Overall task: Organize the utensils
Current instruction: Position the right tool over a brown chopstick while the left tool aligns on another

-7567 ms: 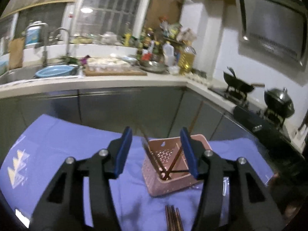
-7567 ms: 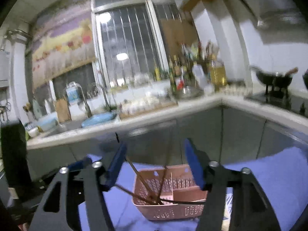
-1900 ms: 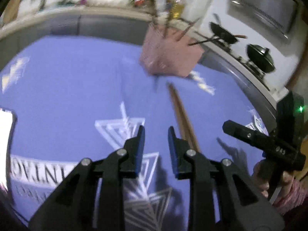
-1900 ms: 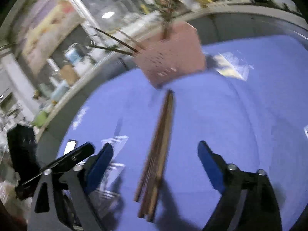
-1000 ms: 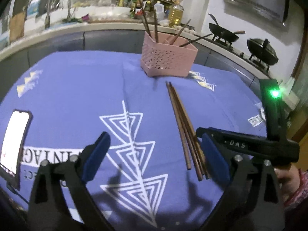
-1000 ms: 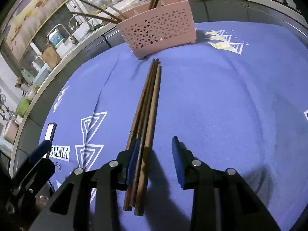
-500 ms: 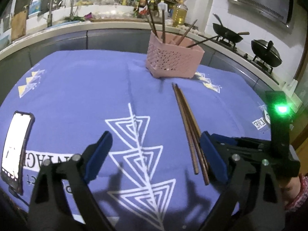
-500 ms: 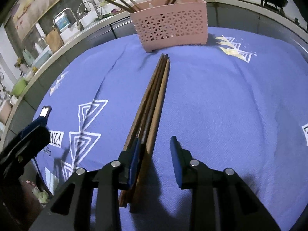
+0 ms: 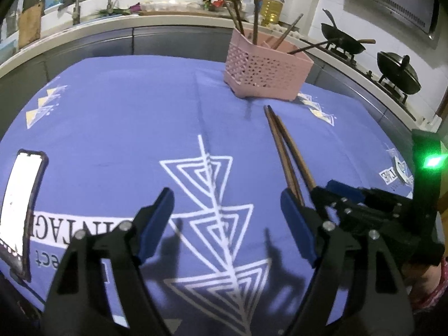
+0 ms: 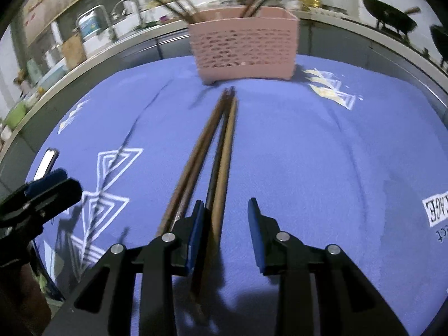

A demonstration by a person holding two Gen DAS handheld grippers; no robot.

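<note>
1. Left wrist view: the left gripper [image 9: 226, 218] hovers over the blue printed tablecloth [image 9: 126, 117] on the table. Its blue-padded fingers [image 9: 156, 221] are spread wide and closing, with only cloth between them.
2. Same view: a bundle of long, thin, dark-brown wooden chopsticks [image 9: 285, 154] lies on the cloth. Its far tips point toward the pink perforated utensil basket [image 9: 266, 70] and stop just short of it. The sticks fan slightly apart toward the near end, which passes beside the left gripper's right finger.
3. Same view: the basket stands at the far side of the cloth, with more chopsticks [image 9: 238, 5] leaning out of it at different angles. A phone [image 9: 19, 204] with a lit screen lies at the left edge. The right gripper [image 9: 336, 193] is low on the right, at the near end of the bundle; a green light [image 9: 432, 162] glows on its body.
4. Right wrist view: the right gripper [image 10: 225, 221] points along the chopsticks [image 10: 221, 151]. Its fingers [image 10: 196, 224] stand partly apart, and the two right-hand sticks run between them, close against the left pad. The right pad [image 10: 256, 229] stands clear of them. The two left-hand sticks pass outside the left finger.
5. Same view: the pink basket [image 10: 246, 53], slightly blurred, stands beyond the tips of the chopsticks. The left gripper [image 10: 42, 193] shows at the left edge.
</note>
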